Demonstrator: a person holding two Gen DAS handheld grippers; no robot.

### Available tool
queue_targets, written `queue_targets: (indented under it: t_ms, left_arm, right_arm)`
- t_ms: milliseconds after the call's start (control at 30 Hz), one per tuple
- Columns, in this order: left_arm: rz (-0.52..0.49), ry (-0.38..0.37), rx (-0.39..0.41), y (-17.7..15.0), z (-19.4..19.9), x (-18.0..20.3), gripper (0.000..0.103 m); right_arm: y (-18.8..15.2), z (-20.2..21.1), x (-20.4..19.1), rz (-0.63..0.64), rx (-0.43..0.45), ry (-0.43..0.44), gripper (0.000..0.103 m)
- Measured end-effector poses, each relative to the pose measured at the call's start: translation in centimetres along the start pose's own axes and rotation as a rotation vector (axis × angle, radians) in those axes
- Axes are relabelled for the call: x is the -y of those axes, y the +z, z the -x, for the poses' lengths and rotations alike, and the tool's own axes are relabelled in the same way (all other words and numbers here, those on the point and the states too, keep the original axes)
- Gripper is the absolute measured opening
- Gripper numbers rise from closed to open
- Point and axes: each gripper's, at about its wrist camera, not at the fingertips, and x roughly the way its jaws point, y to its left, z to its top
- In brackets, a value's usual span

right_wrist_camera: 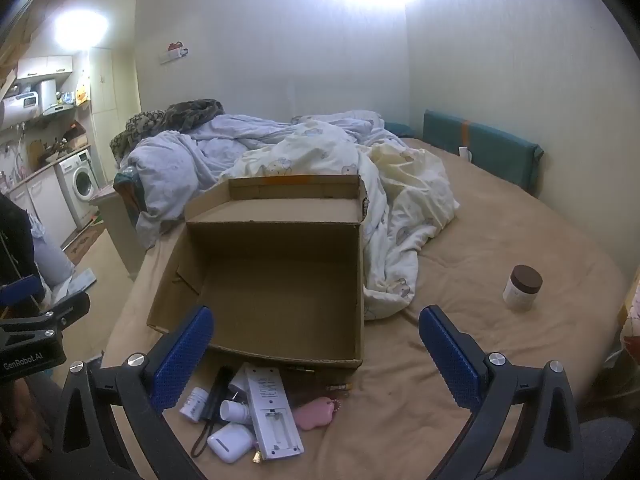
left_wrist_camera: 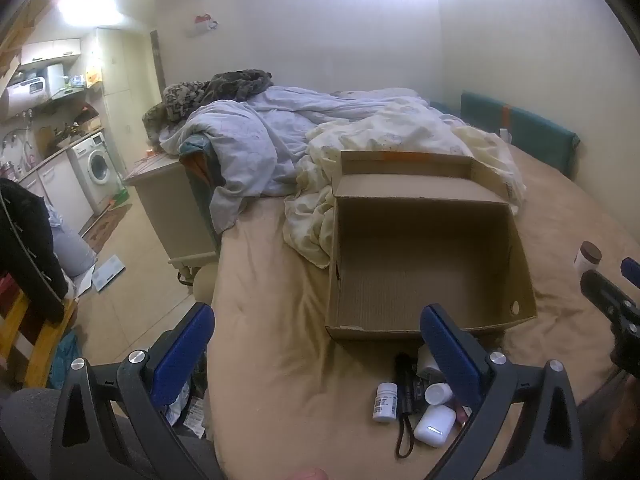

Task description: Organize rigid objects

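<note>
An empty open cardboard box lies on the tan bed. In front of its near wall sits a cluster of small items: a white pill bottle, a black flashlight, a white earbud case, a white remote and a pink keychain piece. A brown-lidded jar stands alone to the right. My left gripper and right gripper both hover open above the cluster, holding nothing.
Crumpled duvets are piled behind and right of the box. A teal cushion lines the far wall. The bed's left edge drops to the floor by a nightstand. A wooden chair with a dark garment stands at left.
</note>
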Motion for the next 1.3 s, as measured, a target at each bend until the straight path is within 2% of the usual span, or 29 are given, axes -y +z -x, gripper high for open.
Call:
queue_targets:
  t_ms: [1300]
  left_arm:
    - [-0.006,0.003,-0.001,-0.03,-0.03,0.12,0.102]
  right_arm:
    - [0.09,0.04,0.23,0.005,-0.009,-0.006,0.103]
